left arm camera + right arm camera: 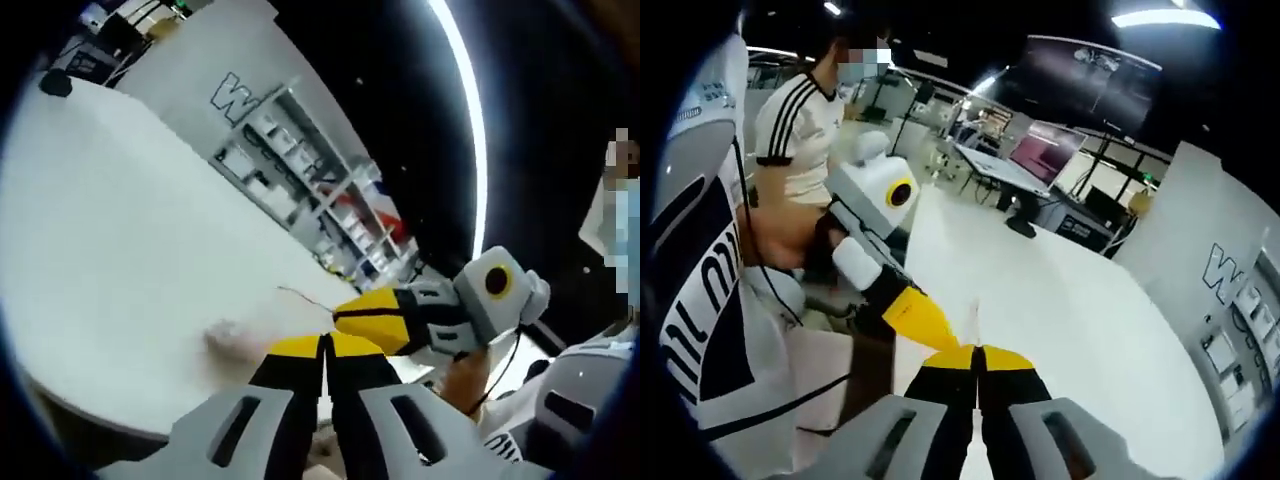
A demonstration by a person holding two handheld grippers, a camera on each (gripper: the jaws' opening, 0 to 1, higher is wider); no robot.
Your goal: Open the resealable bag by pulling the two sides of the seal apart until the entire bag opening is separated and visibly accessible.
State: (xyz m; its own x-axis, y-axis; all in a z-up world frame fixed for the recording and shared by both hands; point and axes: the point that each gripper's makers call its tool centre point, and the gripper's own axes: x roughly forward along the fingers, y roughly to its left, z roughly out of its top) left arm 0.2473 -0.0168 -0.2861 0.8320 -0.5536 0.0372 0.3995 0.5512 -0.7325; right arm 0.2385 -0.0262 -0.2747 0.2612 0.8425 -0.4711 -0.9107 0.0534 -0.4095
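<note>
White table (120,250) is the largest thing, a broad pale surface under both grippers; in the right gripper view it runs away toward desks and monitors. Behind it stands a white panel (215,70) with large outlined lettering. Only a "W" reads; the rest is cut off or blurred. The shelving below the panel is too blurred to read.

A person (790,130) in a white shirt with dark shoulder stripes stands at the left of the right gripper view. A white garment in the near foreground carries dark lettering, not legible.

Left gripper (325,350): yellow-tipped jaws pressed together, pinching the edge of the bag (275,320). The bag is thin and clear, hard to see against the table; it seems to hang or lie just beyond the jaw tips, above the near table edge.

Right gripper (345,315) comes in from the right of the left gripper view, its tips meeting the left ones at the same spot. In its own view (978,358) the jaws are closed with a thin film line rising from between them, so it looks clamped on the bag too.

Judgement: each gripper holds one side of the seal, tips touching, so that pulling them apart should peel the seal. Opening looks not yet begun. The film is slippery and thin, so a jaw could lose it.
</note>
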